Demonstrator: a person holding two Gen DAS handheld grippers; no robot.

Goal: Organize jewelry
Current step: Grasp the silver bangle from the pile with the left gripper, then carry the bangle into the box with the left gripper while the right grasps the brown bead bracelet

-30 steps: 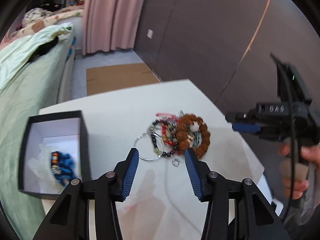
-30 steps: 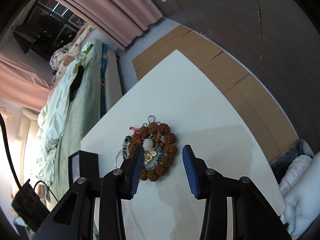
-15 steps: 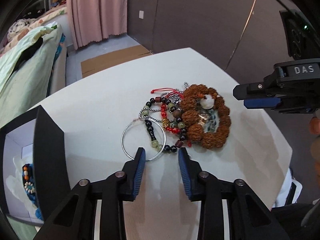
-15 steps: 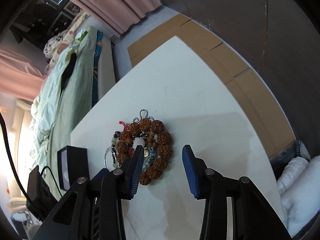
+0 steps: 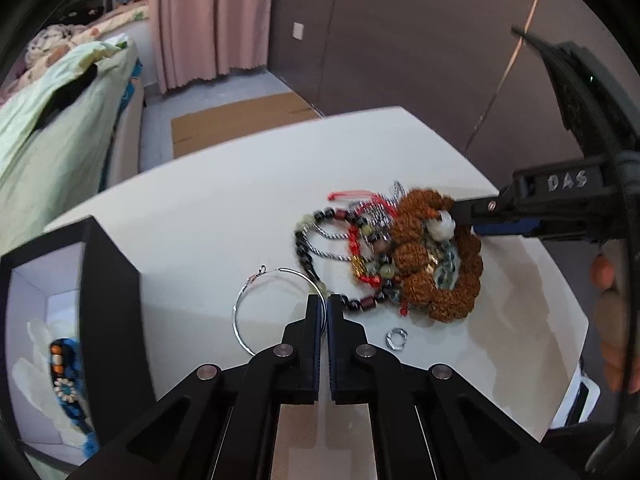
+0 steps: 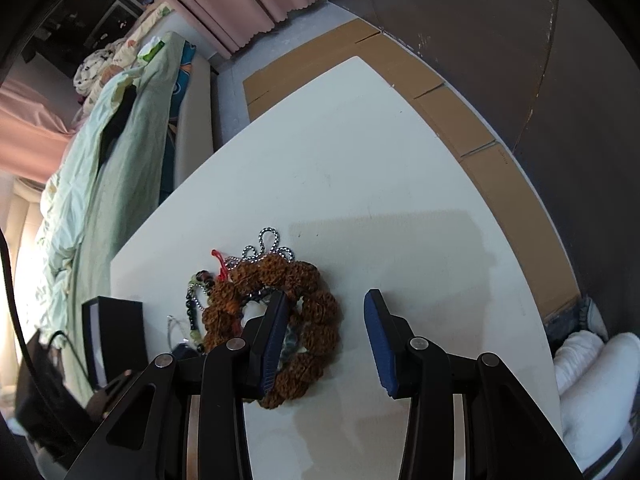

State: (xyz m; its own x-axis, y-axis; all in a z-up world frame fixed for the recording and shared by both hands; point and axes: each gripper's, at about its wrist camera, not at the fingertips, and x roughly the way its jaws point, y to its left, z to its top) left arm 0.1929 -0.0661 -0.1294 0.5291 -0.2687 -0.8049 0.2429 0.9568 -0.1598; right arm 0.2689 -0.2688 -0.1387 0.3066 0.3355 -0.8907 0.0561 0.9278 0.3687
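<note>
A pile of jewelry lies on the white table (image 5: 224, 216): a brown seed-bead bracelet (image 5: 416, 256), a black-and-green bead bracelet (image 5: 308, 256), red cord, a silver chain and a thin silver hoop (image 5: 256, 304). My left gripper (image 5: 324, 300) is shut on the edge of the silver hoop, where it meets the dark beads. My right gripper (image 6: 326, 306) is open low over the brown bracelet (image 6: 316, 320), its left finger inside the ring. In the left wrist view its tip (image 5: 476, 216) touches the bracelet's far side.
A black box (image 5: 100, 320) with a white inside holds a blue beaded piece (image 5: 64, 364) at the table's left. A small silver ring (image 5: 396, 338) lies near my left fingers. A bed with green bedding (image 6: 100, 160) stands beyond the table, with cardboard (image 6: 440, 92) on the floor.
My left gripper has moved forward and down and closed on the hoop's edge. My right gripper has come down onto the brown bracelet, still open.
</note>
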